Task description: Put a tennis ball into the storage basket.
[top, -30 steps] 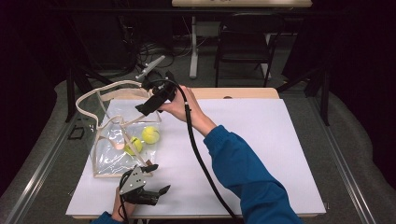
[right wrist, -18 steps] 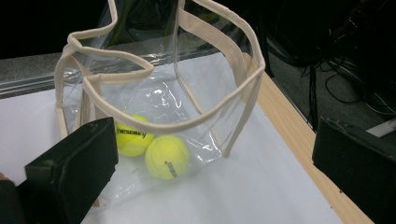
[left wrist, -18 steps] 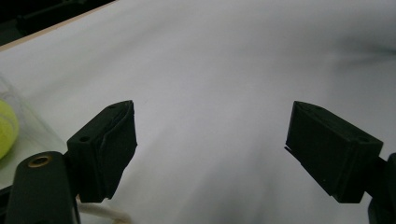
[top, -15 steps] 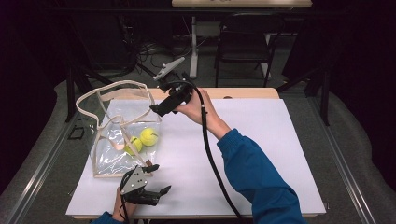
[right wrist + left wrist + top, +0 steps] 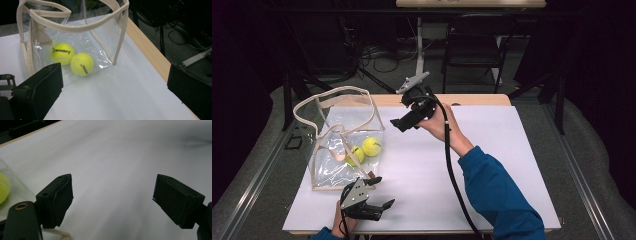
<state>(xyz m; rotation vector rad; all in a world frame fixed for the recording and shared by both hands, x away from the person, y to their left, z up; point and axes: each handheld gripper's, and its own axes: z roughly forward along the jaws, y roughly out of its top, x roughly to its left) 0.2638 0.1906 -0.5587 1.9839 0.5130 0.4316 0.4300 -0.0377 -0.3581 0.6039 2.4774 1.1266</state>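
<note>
A clear plastic tote bag (image 5: 343, 145) with cream trim stands open at about 9 o'clock on the white-topped bench (image 5: 492, 165), its looped handles (image 5: 332, 100) rising toward 11 o'clock. Two yellow tennis balls (image 5: 372, 146) lie inside on the bag's floor, touching each other; in the right gripper view they (image 5: 82, 64) sit side by side behind the transparent wall, one showing black lettering.

The right hand-held gripper (image 5: 404, 122) is held above the bench at about 12 o'clock, just to the 3 o'clock side of the bag's upper rim and apart from it, jaws pointing toward the bag. Its jaws stand wide apart with nothing between them, as the right gripper view confirms (image 5: 112, 95). A black cable (image 5: 451, 170) trails from it along a blue sleeve (image 5: 502, 195) that enters from 5 o'clock.

The left hand-held gripper (image 5: 379, 192) rests low at about 7 o'clock, near the bench's front edge and just beside the bag's near corner. Its jaws also gape wide and empty over bare white surface (image 5: 112, 195). In the left gripper view, a sliver of one ball (image 5: 3, 187) behind the bag's wall shows at 9 o'clock.
</note>
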